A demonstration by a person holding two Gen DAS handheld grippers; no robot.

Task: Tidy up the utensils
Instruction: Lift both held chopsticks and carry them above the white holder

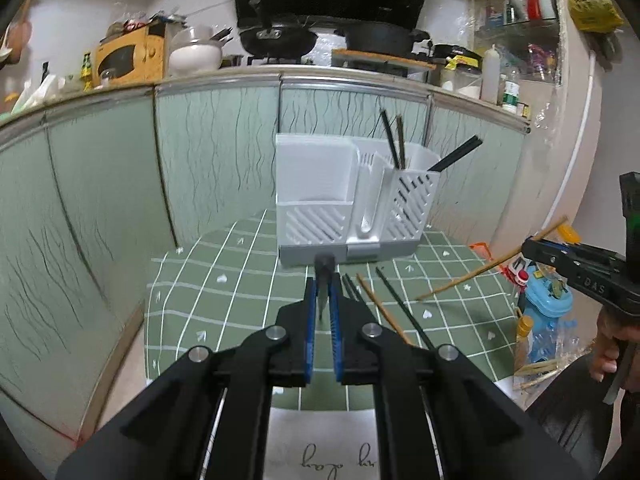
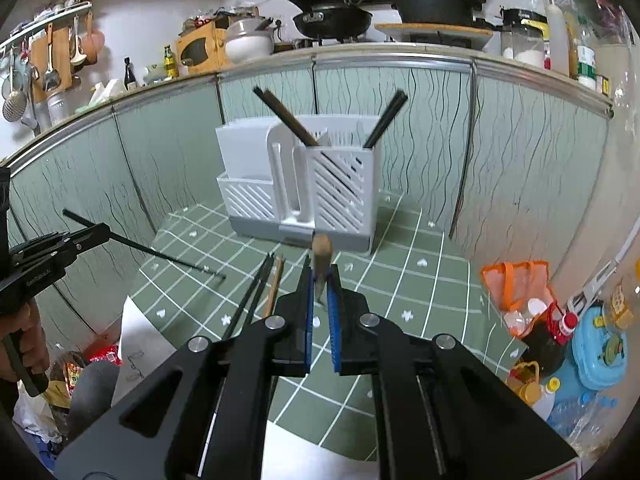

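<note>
Pale green cabinet doors [image 1: 216, 152] with dark wavy lines are seen across the middle. Above them, a cluttered counter [image 1: 280, 70] is topped by black pans [image 1: 276, 38]. Hanging ladles [image 2: 48, 60] are seen upper left.

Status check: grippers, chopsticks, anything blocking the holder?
Left gripper shut on black chopstick. Right gripper shut on wooden chopstick. Holder path clear.
</note>
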